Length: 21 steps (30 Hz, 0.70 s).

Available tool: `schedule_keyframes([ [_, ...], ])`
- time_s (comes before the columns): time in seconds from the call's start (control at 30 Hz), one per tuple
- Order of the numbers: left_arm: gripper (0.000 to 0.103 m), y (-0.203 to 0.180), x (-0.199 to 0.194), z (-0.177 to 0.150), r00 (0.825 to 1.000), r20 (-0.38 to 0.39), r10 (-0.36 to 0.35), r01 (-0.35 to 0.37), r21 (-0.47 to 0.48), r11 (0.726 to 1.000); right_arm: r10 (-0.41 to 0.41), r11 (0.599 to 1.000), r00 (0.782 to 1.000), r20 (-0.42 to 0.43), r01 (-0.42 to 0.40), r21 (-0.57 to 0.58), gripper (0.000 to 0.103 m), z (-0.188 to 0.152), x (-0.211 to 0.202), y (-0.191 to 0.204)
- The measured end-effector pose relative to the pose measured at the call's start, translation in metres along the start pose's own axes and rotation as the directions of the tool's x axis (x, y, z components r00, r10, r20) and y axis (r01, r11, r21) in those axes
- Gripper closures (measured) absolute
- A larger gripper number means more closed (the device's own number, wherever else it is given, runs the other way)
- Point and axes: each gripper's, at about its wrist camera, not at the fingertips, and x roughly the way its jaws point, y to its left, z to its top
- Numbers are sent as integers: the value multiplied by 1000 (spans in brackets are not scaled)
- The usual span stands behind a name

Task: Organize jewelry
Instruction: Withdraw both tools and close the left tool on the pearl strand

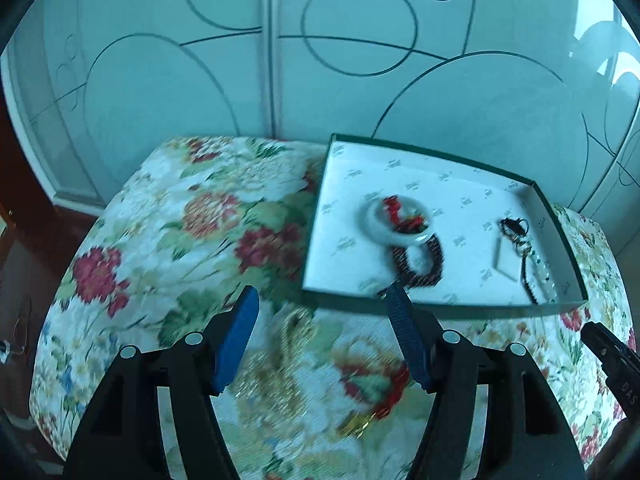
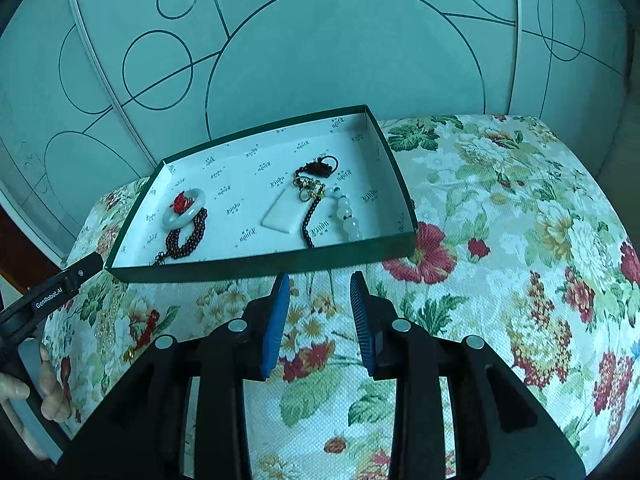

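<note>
A green tray with a white printed lining lies on the floral cloth. In it are a white bangle with a red knot, a dark red bead bracelet, a flat white pendant on a black bead cord, and a strand of white beads. A pearl necklace with a gold clasp lies on the cloth in front of the tray. My left gripper hangs open above that necklace. Just short of the tray's front wall, my right gripper is open and holds nothing.
The floral cloth covers a raised, cushion-like surface that drops off at its edges. Frosted sliding doors with circle lines stand close behind. A person's hand holds the left gripper's handle at the right view's lower left.
</note>
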Motion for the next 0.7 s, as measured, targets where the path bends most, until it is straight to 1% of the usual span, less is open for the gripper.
schedule_keyframes([
  [0.17,37,19,-7,-20,1000,-25,17,-17,-30,999,4,1000,1000,-23,-4,1,72,-22,-8,0],
  [0.37,38,36,-12,-39,999,-38,35,-37,-48,998,13,1000,999,-38,-13,-4,72,-39,-15,0],
  [0.53,38,44,-6,-46,997,-61,45,-49,-60,997,22,1000,999,-44,-23,-15,72,-46,-18,5],
  [0.7,38,43,-1,-45,997,-63,50,-53,-51,997,28,999,998,-48,-29,-21,72,-47,-16,9],
])
